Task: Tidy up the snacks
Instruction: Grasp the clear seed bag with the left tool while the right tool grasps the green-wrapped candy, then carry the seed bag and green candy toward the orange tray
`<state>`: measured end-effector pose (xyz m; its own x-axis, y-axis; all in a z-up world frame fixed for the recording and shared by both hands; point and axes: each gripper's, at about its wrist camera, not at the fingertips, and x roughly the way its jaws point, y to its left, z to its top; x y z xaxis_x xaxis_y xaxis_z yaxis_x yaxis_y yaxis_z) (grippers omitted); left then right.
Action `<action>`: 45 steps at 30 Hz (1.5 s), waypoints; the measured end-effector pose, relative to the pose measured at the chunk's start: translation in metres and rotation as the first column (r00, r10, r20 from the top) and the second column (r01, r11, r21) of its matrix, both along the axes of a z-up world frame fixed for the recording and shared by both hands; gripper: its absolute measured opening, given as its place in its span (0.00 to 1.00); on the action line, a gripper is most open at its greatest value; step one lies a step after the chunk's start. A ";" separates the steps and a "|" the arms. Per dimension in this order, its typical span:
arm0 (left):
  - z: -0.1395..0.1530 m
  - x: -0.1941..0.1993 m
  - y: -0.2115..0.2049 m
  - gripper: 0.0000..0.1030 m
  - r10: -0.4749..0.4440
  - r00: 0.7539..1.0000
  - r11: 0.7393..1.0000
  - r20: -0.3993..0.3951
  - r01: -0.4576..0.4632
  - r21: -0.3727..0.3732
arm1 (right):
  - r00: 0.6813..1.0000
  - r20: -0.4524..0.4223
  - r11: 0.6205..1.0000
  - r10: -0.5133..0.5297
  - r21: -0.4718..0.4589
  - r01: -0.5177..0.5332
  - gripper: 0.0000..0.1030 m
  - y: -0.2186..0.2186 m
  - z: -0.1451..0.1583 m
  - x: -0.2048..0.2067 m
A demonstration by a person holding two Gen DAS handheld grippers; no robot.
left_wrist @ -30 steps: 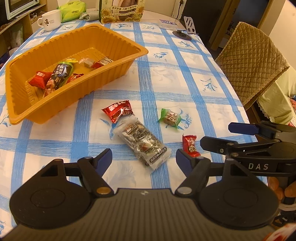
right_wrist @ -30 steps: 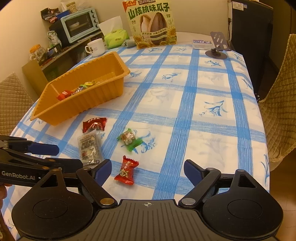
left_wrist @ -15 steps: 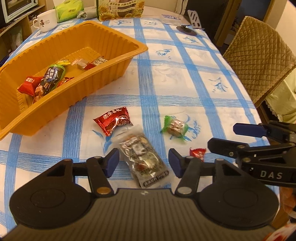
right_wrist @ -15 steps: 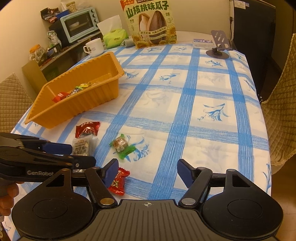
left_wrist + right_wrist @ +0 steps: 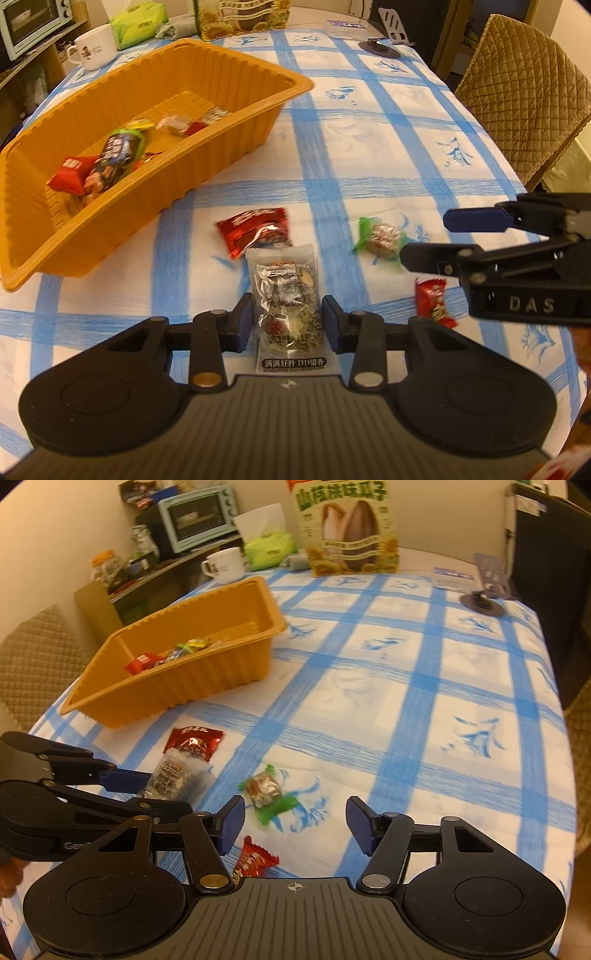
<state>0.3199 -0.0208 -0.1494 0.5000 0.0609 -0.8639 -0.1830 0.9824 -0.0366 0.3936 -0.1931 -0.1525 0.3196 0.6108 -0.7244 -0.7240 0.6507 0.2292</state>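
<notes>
A clear seed packet (image 5: 284, 291) lies on the checked cloth between the fingers of my left gripper (image 5: 288, 323). Its jaws are closing, and the pads stand at the packet's edges without visibly squeezing it. My right gripper (image 5: 295, 823) hovers low with its jaws closing over bare cloth. A green-wrapped candy (image 5: 266, 792) lies just ahead of its left finger, and a small red candy (image 5: 255, 860) lies under that finger. A red packet (image 5: 255, 229) lies beyond the clear one. The orange tray (image 5: 280, 96) at the left holds several snacks.
A white mug (image 5: 94, 48), a green tissue pack (image 5: 138, 22) and a large sunflower-seed bag (image 5: 351, 528) stand at the table's far end. A phone stand (image 5: 487, 587) sits far right. A quilted chair (image 5: 517, 85) flanks the right edge.
My left gripper has sunk over the clear packet and its jaws have narrowed around it. My right gripper has slid left toward the candies, and its jaws have narrowed too.
</notes>
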 end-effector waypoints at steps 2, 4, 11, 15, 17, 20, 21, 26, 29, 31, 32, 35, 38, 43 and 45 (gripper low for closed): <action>0.001 -0.006 0.007 0.36 0.016 1.000 1.000 -0.003 -0.016 -0.001 | 0.999 0.009 0.999 0.034 -0.006 -0.034 0.53 0.005 -0.002 0.002; 0.001 -0.013 0.016 0.36 0.035 0.999 0.999 -0.005 -0.035 -0.001 | 0.997 0.023 0.998 0.068 -0.015 -0.068 0.51 0.011 -0.004 0.003; 0.003 -0.039 0.044 0.36 0.102 0.995 0.995 -0.011 -0.102 -0.013 | 0.981 0.074 0.982 0.181 -0.062 -0.176 0.41 0.032 -0.014 0.005; 0.004 -0.047 0.054 0.37 0.145 0.989 0.989 -0.009 -0.145 -0.013 | 0.969 0.114 0.973 0.219 -0.098 -0.208 0.36 0.040 -0.017 0.002; 0.005 -0.048 0.057 0.37 0.151 0.989 0.988 -0.006 -0.151 -0.017 | 0.964 0.131 0.969 0.230 -0.118 -0.215 0.32 0.043 -0.017 -0.001; 0.005 -0.048 0.058 0.37 0.153 0.988 0.988 -0.003 -0.153 -0.014 | 0.960 0.138 0.966 0.242 -0.126 -0.225 0.24 0.046 -0.017 -0.006; 0.005 -0.046 0.057 0.37 0.153 0.988 0.988 -0.004 -0.153 -0.007 | 0.960 0.141 0.966 0.240 -0.129 -0.223 0.24 0.047 -0.017 -0.008; 0.003 -0.041 0.053 0.36 0.143 0.990 0.990 -0.013 -0.143 0.015 | 0.968 0.143 0.973 0.206 -0.133 -0.188 0.22 0.048 -0.017 -0.012; 0.002 -0.041 0.051 0.35 0.133 0.991 0.991 -0.016 -0.132 0.034 | 0.972 0.136 0.976 0.191 -0.137 -0.172 0.22 0.049 -0.016 -0.014; 0.003 -0.040 0.052 0.34 0.137 0.990 0.990 -0.019 -0.136 0.027 | 0.974 0.130 0.977 0.184 -0.137 -0.166 0.22 0.050 -0.015 -0.016; 0.003 -0.040 0.052 0.34 0.136 0.991 0.990 -0.022 -0.135 0.026 | 0.975 0.129 0.977 0.182 -0.139 -0.164 0.22 0.051 -0.015 -0.018; 0.003 -0.041 0.052 0.34 0.132 0.991 0.991 -0.024 -0.131 0.028 | 0.975 0.124 0.976 0.183 -0.141 -0.165 0.22 0.053 -0.014 -0.021; 0.003 -0.042 0.051 0.34 0.128 0.991 0.991 -0.026 -0.128 0.025 | 0.976 0.118 0.976 0.183 -0.143 -0.166 0.22 0.055 -0.014 -0.024; 0.005 -0.047 0.051 0.33 0.119 0.993 0.993 -0.026 -0.119 0.009 | 0.978 0.101 0.976 0.182 -0.140 -0.167 0.22 0.058 -0.012 -0.029; 0.007 -0.050 0.050 0.33 0.112 0.993 0.994 -0.023 -0.112 0.005 | 0.979 0.091 0.977 0.181 -0.131 -0.168 0.22 0.058 -0.011 -0.032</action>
<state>0.2696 0.0292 -0.1423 0.4700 0.1189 -0.8746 -0.2927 0.9558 -0.0274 0.3615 -0.1346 -0.1631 0.2919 0.5727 -0.7661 -0.8442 0.5307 0.0751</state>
